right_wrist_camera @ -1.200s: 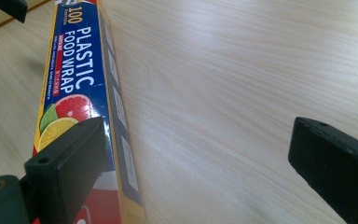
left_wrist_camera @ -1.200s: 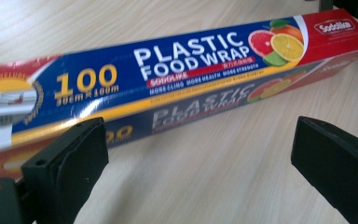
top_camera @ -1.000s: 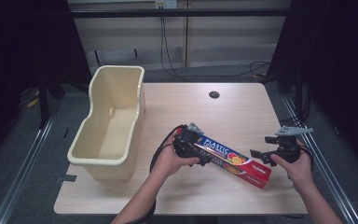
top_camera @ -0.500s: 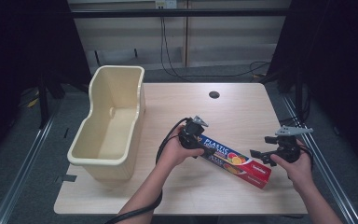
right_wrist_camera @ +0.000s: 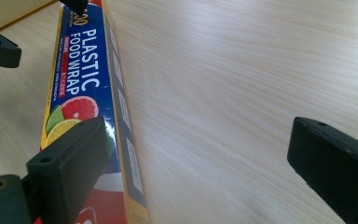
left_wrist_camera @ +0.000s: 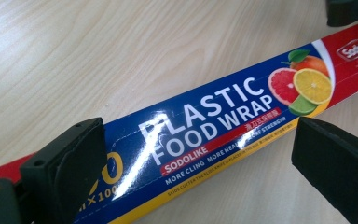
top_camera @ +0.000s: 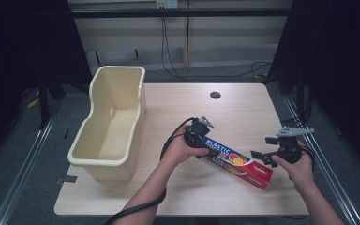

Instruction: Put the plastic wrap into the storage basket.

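Left gripper [top_camera: 200, 136] spread wide over the near end of the plastic food wrap box [top_camera: 236, 161], right gripper [top_camera: 268, 154] wide open at the other end

Box lies flat on the tabletop [top_camera: 178, 187], slanting from centre twd the right edge, well apart from the cream plastic bin [top_camera: 110, 126]. L gripper view: jaws have just been closing a bit & opening again, box [left_wrist_camera: 205, 140] runs between them, pads not pressing, so no grip yet. R gripper view: one jaw just beside the box's side [right_wrist_camera: 81, 93], other jaw out over bare wood; holds nothing. Step looks like lining up a two-ended pickup. Next prob needs both grippers centred across the box's width, lowered, then squeezed evenly so it lifts level, likely twd the bin
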Motion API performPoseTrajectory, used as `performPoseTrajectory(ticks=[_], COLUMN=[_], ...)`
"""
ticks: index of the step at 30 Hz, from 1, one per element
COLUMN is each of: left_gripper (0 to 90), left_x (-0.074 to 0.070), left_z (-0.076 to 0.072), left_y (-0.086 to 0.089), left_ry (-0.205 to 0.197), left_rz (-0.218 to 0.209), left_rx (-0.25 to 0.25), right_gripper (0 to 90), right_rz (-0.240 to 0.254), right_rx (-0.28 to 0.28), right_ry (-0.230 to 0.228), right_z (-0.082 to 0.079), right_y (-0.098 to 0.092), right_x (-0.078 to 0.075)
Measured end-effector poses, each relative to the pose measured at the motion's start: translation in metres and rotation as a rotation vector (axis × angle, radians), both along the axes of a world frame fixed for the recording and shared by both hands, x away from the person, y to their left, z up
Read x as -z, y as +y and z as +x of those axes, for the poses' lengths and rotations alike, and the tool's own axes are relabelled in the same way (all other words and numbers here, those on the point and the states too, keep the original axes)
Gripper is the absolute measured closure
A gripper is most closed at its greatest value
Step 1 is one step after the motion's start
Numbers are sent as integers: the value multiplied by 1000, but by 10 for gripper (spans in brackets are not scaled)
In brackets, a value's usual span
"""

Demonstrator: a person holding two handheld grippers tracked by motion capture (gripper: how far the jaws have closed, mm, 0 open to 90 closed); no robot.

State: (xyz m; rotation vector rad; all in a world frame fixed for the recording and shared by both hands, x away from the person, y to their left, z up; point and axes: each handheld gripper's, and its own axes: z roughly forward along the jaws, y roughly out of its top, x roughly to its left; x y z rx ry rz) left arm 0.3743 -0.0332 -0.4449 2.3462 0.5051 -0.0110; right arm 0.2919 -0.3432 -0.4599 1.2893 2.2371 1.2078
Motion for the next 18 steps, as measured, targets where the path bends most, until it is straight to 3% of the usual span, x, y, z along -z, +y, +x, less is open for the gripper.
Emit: performPoseTrajectory(ticks=[2, 5, 11, 18], left_gripper=[32, 23, 22, 9], left_x=[1, 4, 5, 8], left_z=[-1, 0, 1, 3], left_y=[-1, -3, -7, -8], left_ry=[9, -7, -25, -46], left_rz=[-2, 6, 19, 3], left_rx=[-2, 30, 36, 68], right_gripper=[52, 53, 55, 56], right_rz=[1, 0, 1, 2], right_rx=[0, 3, -1, 0], right_ry=[0, 1, 0, 0], right_z=[0, -1, 0, -1], right_y=[0, 0, 0, 0], right_x=[0, -1, 0, -1])
